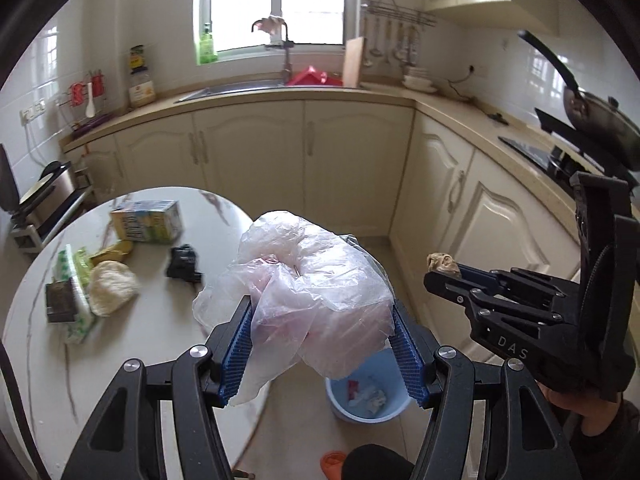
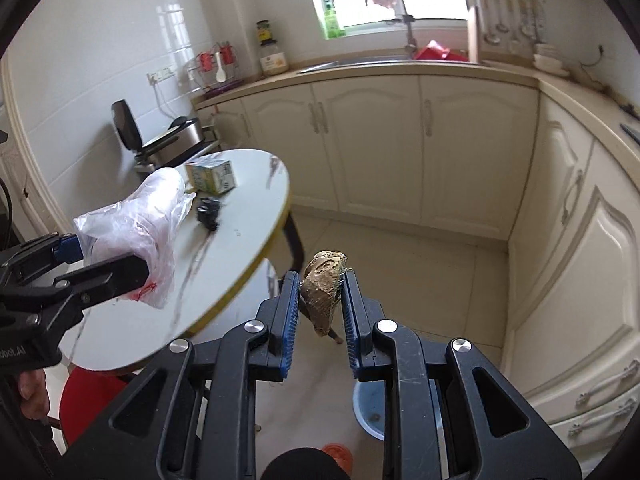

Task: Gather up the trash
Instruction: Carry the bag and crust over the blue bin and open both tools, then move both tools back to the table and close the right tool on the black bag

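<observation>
A kitchen corner with a round white desk (image 1: 132,344) at left and cream cabinets (image 1: 304,168) behind. The left gripper (image 1: 322,344) has its jaws clamped on a crumpled clear plastic bag (image 1: 308,292), which bulges up between the blue ribbed pads (image 1: 240,344) and hangs partly over the desk's edge. Directly beneath it, on the tiled floor, stands a light blue bin (image 1: 360,400) already holding a few scraps. The right gripper (image 2: 320,300), seen to the right in the left wrist view, has its jaws drawn close together on a brown crumpled wad (image 2: 322,284), which is held above the floor beside the desk; part of the blue bin's rim shows just below this gripper. On the desk lie a yellow and white carton (image 1: 146,222), a small black object (image 1: 182,264), a pale round pad (image 1: 110,288) and a green and white pack (image 1: 76,304), all well apart from both grippers. An orange slipper (image 1: 332,462) lies on the floor near the bin.
</observation>
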Demonstrator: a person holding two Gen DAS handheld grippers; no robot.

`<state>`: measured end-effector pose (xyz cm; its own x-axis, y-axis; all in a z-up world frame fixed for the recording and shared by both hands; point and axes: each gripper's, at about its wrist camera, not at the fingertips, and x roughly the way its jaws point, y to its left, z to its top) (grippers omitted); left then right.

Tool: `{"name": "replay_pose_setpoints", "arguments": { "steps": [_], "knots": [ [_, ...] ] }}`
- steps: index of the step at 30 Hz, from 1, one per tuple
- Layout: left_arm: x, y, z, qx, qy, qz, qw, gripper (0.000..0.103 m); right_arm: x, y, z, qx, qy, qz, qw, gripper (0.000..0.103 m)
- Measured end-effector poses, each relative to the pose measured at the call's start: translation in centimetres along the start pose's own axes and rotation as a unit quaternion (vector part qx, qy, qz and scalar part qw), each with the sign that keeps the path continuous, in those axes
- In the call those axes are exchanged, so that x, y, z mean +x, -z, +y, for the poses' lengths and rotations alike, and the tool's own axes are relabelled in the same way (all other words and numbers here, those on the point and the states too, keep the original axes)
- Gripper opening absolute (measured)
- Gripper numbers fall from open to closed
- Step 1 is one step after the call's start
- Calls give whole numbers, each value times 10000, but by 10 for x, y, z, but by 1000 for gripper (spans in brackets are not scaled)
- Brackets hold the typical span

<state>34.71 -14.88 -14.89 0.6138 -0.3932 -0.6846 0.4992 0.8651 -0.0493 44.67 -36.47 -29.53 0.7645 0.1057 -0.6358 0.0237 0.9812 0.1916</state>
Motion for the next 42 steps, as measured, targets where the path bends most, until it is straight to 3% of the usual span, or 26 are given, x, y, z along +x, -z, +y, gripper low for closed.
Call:
{"name": "replay_pose_setpoints", "arguments": {
  "steps": [5,11,16,21,26,33,42],
  "knots": [
    [60,-4,-42,310,391,504,9975,60,11,21,-67,518,302,245,9979,20],
    [147,7,-59,444,649,1313,9882,60,47,51,-129,1040,517,734,9905,20],
    [211,24,-63,455,798,1957,9763,61,82,80,-160,1318,573,1147,9829,20],
    [260,27,-57,507,850,2296,9682,65,110,97,-178,1527,523,1448,9762,20],
    [278,25,-55,477,886,2430,9648,73,127,111,-190,1646,468,1643,9715,21],
    [275,23,-47,427,821,2313,9685,78,137,106,-188,1770,285,1621,9704,23],
    [213,13,-46,370,804,1732,9809,78,94,82,-159,1638,300,1182,9789,39]
  ]
}}
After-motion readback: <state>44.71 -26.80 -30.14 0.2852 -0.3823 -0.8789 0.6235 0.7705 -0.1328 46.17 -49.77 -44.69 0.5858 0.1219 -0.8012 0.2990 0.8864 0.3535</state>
